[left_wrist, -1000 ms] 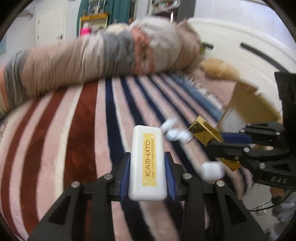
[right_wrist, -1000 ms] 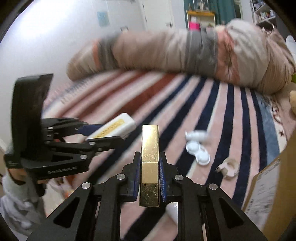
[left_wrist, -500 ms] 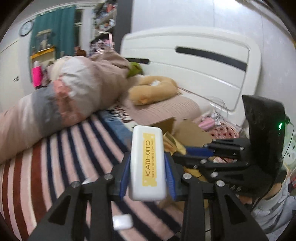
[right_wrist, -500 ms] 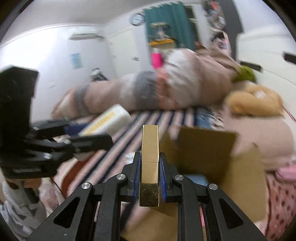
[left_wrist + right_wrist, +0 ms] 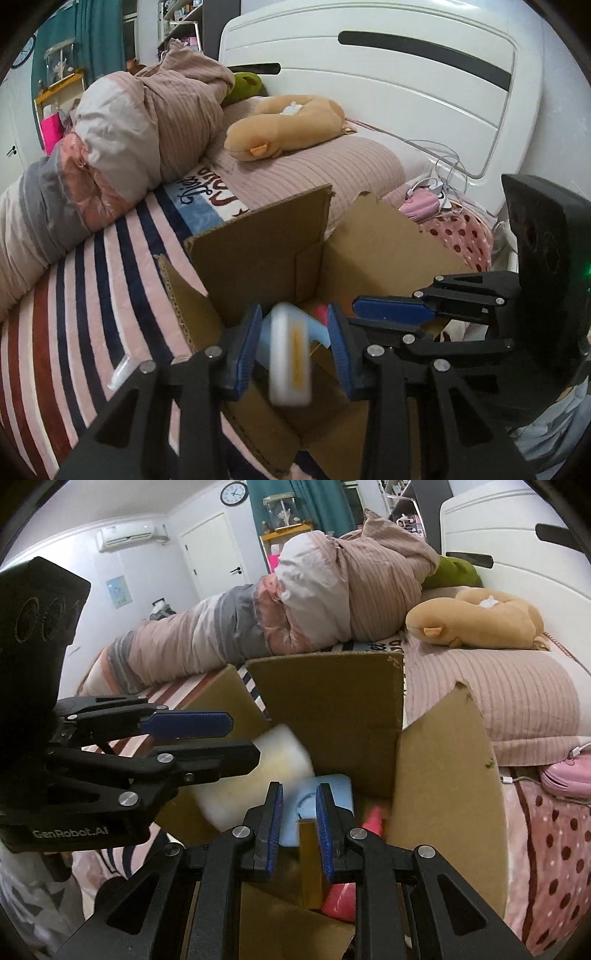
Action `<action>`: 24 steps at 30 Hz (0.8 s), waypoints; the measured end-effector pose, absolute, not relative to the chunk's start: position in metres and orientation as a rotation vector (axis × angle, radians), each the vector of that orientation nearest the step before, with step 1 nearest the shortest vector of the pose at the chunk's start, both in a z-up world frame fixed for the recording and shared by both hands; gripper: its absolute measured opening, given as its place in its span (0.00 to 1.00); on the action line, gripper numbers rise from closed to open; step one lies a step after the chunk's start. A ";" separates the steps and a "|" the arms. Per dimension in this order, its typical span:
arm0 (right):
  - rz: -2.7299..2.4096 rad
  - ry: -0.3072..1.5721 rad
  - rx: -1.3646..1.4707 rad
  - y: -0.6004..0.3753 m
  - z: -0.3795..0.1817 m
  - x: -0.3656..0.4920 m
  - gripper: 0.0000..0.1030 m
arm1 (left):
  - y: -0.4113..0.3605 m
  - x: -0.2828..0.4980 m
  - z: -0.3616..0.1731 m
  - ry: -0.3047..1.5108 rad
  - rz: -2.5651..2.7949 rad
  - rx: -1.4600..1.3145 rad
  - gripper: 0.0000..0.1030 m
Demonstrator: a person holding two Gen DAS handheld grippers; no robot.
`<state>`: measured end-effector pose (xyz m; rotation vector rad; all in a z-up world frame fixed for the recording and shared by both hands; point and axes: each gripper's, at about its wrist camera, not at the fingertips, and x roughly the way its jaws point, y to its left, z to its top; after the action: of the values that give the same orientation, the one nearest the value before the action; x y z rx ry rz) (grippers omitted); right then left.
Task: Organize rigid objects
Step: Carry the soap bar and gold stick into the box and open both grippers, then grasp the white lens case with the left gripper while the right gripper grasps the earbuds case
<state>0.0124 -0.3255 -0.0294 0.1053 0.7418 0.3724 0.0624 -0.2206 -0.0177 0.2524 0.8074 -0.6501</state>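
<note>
An open cardboard box [image 5: 280, 251] [image 5: 443, 775] stands on the striped bed. My left gripper [image 5: 291, 332] is open over the box; the white case with a yellow label [image 5: 290, 360] is blurred between its jaws, loose and falling. It also shows in the right wrist view [image 5: 258, 779]. My right gripper [image 5: 299, 812] is open over the box; the gold bar [image 5: 310, 864] is blurred below its jaws, dropping in. A light blue item [image 5: 314, 805] and a pink item [image 5: 340, 890] lie inside the box.
A rolled duvet [image 5: 110, 147] lies across the bed's far side. A tan plush toy [image 5: 284, 125] rests on a pillow by the white headboard [image 5: 406, 74]. A pink pouch with cables [image 5: 424, 199] lies right of the box. A small white object [image 5: 122, 371] lies left of the box.
Both grippers swung from the striped blanket to above the box, then opened. The white case and the gold bar left the jaws and are falling into the box.
</note>
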 end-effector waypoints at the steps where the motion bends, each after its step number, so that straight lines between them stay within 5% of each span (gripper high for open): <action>1: 0.371 0.743 0.108 -0.327 -0.030 0.013 0.14 | -0.221 0.062 -0.017 0.807 -0.646 0.252 0.35; 12: 0.376 0.724 0.102 -0.317 -0.013 -0.005 0.23 | -0.173 0.039 0.025 0.711 -0.578 0.209 0.62; 24: 0.600 0.609 0.027 -0.214 0.028 -0.035 0.31 | -0.036 0.017 0.028 0.662 -0.387 0.134 0.68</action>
<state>-0.0347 -0.2135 0.0279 0.0274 0.6094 0.6004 0.0166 -0.0364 0.0280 0.1344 0.6624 -0.3870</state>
